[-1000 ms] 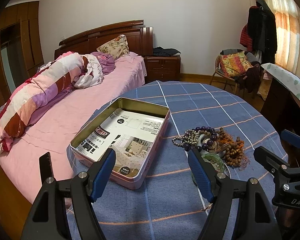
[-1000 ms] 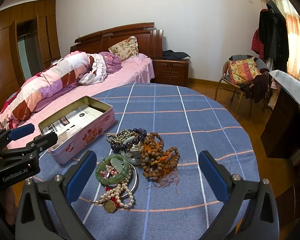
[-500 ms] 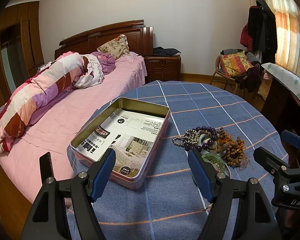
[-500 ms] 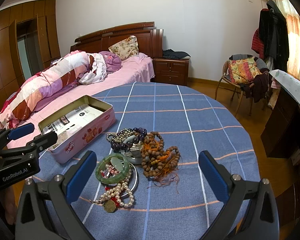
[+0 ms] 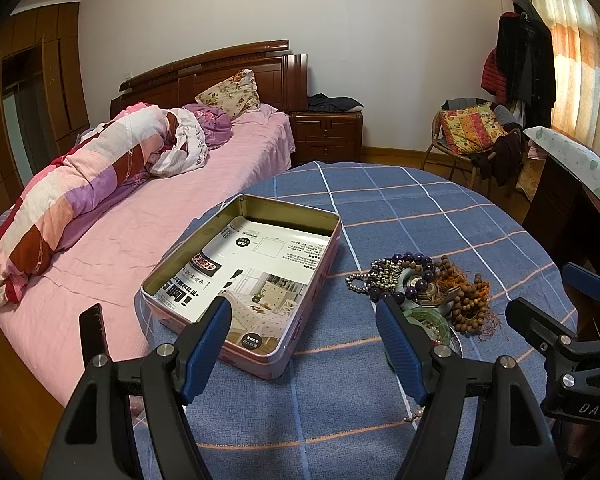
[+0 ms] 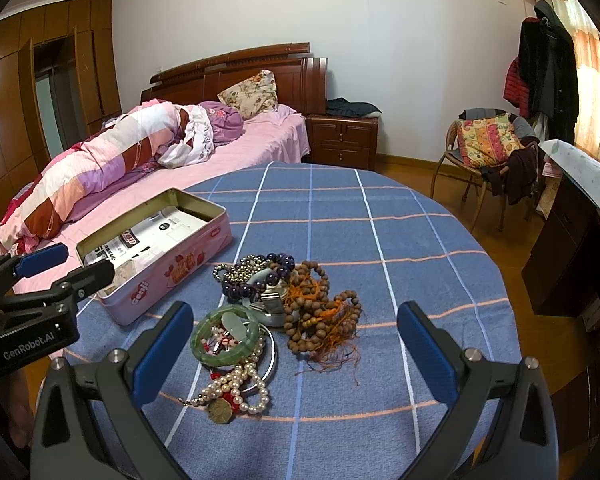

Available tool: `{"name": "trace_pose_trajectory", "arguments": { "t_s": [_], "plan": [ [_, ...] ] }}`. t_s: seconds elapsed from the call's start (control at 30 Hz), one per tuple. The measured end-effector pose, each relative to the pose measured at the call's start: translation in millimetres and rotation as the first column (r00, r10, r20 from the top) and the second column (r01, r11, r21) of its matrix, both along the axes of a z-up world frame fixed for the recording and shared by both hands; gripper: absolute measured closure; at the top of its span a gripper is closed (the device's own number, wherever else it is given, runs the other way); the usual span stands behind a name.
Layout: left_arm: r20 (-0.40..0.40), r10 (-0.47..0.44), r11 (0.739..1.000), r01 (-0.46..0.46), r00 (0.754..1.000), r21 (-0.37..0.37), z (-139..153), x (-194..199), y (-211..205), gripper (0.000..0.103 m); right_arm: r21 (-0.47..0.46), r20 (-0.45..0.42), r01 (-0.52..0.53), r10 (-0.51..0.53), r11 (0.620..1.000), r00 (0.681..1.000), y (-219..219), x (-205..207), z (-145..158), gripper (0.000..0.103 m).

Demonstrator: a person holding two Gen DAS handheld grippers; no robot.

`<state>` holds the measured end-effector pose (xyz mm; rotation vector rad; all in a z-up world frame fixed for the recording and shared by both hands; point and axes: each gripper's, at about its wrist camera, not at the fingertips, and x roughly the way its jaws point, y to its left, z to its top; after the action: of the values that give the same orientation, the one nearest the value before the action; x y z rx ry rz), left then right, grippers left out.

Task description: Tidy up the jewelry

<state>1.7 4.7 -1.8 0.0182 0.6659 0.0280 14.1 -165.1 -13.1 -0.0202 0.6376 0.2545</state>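
A pile of jewelry [image 6: 276, 304] lies on the blue checked tablecloth [image 6: 380, 240]: a green jade bangle [image 6: 224, 334], a pearl string [image 6: 236, 386], brown wooden beads [image 6: 320, 316], purple beads [image 6: 278, 260]. The pile also shows in the left wrist view [image 5: 420, 288]. An open pink tin [image 5: 244, 280] lined with printed paper sits left of the pile, also seen in the right wrist view [image 6: 156, 248]. My left gripper [image 5: 304, 344] is open and empty in front of the tin. My right gripper [image 6: 296, 352] is open and empty, just in front of the pile.
A bed [image 6: 204, 148] with pink sheets and a rolled quilt runs along the table's left side. A nightstand [image 6: 342, 140] stands at the back. A chair [image 6: 488, 152] with cushions and a desk [image 6: 580, 216] are to the right.
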Motion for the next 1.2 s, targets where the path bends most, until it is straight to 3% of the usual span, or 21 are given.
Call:
{"name": "trace_pose_trajectory", "arguments": {
  "t_s": [0.77,1.07,1.2],
  "plan": [
    [-0.023,-0.005,1.0,0.005,1.0,-0.012,-8,4,-3,0.028,-0.013,-0.008,0.014,-0.014,1.0,1.0,-8,1,-12,0.0],
    [-0.095,-0.16,0.983,0.149,0.983,-0.111,-30,19,-34,0.028,-0.031,-0.036,0.086,-0.087,0.996,0.996,-45,5,-21,0.0],
    [-0.114,-0.233,0.969,0.221,0.966,-0.11,-40,27,-57,0.028,-0.031,-0.062,0.109,-0.111,0.994,0.992,-56,6,-28,0.0]
  ]
}}
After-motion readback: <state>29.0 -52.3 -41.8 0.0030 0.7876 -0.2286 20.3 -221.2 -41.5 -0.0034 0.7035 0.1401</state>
